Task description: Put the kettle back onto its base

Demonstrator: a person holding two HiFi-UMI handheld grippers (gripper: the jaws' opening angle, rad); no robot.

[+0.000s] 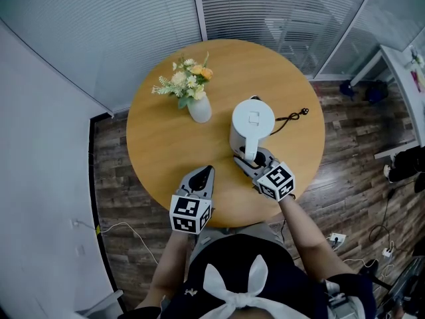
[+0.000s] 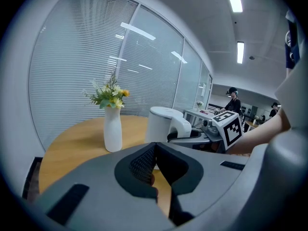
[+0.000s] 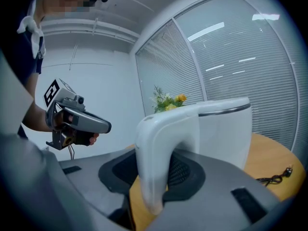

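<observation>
A white electric kettle stands upright on the round wooden table, right of centre. Its base is hidden beneath it, and a black cord trails off to the right. My right gripper reaches in from the near side, its jaws closed on the kettle's handle, which fills the gap between the pads. The kettle's body rises just beyond. My left gripper hovers over the table's near edge, left of the kettle, its jaws shut with nothing between them.
A white vase of yellow and white flowers stands left of the kettle, towards the back. The cord's plug lies loose near the table's right edge. Glass walls with blinds run behind the table. White desks stand at the far right.
</observation>
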